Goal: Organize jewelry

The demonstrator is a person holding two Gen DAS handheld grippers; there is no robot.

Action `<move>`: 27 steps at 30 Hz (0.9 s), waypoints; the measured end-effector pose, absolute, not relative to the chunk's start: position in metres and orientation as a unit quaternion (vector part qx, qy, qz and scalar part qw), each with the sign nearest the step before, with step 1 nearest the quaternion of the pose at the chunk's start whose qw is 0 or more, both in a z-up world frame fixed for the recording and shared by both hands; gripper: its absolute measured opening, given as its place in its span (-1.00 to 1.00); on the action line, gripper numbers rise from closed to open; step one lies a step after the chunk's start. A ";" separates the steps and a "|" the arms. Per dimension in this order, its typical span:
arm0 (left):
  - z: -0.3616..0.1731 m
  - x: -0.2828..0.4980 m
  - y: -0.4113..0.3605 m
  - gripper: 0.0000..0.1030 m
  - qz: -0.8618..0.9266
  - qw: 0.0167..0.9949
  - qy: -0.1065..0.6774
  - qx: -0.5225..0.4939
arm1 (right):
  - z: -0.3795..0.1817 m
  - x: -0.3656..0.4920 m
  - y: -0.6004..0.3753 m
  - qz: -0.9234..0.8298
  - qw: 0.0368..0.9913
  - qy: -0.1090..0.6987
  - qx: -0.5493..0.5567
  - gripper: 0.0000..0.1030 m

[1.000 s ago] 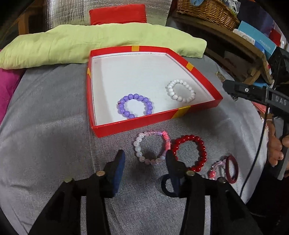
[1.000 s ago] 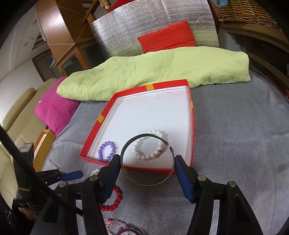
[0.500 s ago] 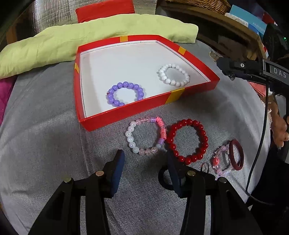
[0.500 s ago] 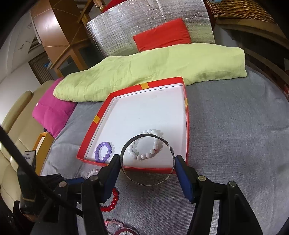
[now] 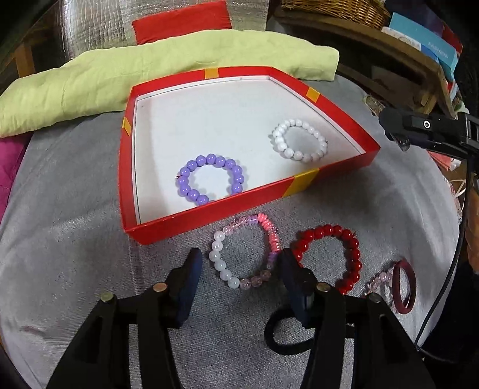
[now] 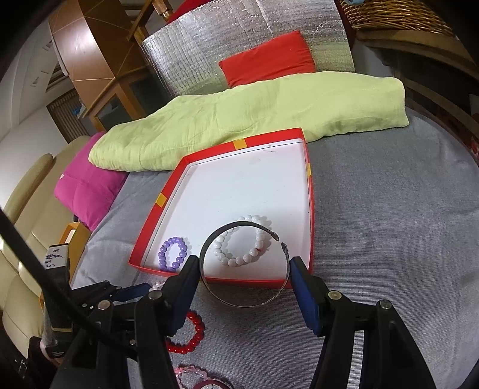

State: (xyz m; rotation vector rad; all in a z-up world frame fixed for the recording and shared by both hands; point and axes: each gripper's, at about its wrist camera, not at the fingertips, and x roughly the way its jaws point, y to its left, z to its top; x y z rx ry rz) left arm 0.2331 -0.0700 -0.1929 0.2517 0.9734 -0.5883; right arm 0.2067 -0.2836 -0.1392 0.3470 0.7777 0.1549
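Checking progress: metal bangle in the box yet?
Out. The metal bangle is held between the right gripper fingers, above the red box front wall.

Home living room, cream sofa (image 6: 27, 209), pink cushion (image 6: 86, 197), wooden cabinet (image 6: 98, 68), wicker basket (image 6: 395, 15)

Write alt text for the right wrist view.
The right gripper holds an open metal bangle between its jaws, just short of a red box on grey cloth. Inside the box lie a white bead bracelet and a purple one; a green cushion lies behind.
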 end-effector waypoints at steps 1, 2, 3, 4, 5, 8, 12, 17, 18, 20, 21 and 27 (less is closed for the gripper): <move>-0.193 0.233 -0.070 -0.43 -0.277 0.837 0.457 0.121 | -0.139 0.207 -0.284 0.074 0.908 0.376 0.168 0.24; -0.192 0.233 -0.069 -0.56 -0.277 0.838 0.455 0.120 | -0.139 0.206 -0.284 0.073 0.909 0.375 0.167 0.24; -0.192 0.234 -0.067 -0.70 -0.277 0.837 0.456 0.116 | -0.139 0.206 -0.284 0.073 0.909 0.375 0.168 0.24; -0.192 0.233 -0.066 -0.70 -0.278 0.837 0.458 0.112 | -0.139 0.206 -0.285 0.073 0.909 0.374 0.169 0.24; -0.191 0.233 -0.065 -0.70 -0.279 0.837 0.458 0.111 | -0.138 0.206 -0.285 0.073 0.909 0.374 0.170 0.24; -0.190 0.232 -0.065 -0.70 -0.280 0.838 0.455 0.114 | -0.138 0.206 -0.284 0.075 0.909 0.373 0.169 0.24; -0.187 0.230 -0.063 -0.71 -0.283 0.836 0.456 0.113 | -0.136 0.205 -0.284 0.076 0.911 0.368 0.169 0.24; -0.175 0.218 -0.061 -0.71 -0.301 0.837 0.444 0.109 | -0.135 0.206 -0.284 0.076 0.912 0.366 0.168 0.24; -0.171 0.215 -0.061 -0.71 -0.307 0.837 0.439 0.109 | -0.135 0.206 -0.284 0.076 0.912 0.366 0.167 0.24; -0.165 0.211 -0.061 -0.71 -0.315 0.838 0.433 0.107 | -0.136 0.207 -0.283 0.077 0.912 0.367 0.166 0.24; -0.161 0.208 -0.061 -0.71 -0.322 0.838 0.430 0.101 | -0.136 0.208 -0.282 0.076 0.912 0.367 0.165 0.24; -0.135 0.203 -0.056 -0.71 -0.351 0.844 0.400 0.066 | -0.135 0.216 -0.276 0.077 0.913 0.369 0.159 0.24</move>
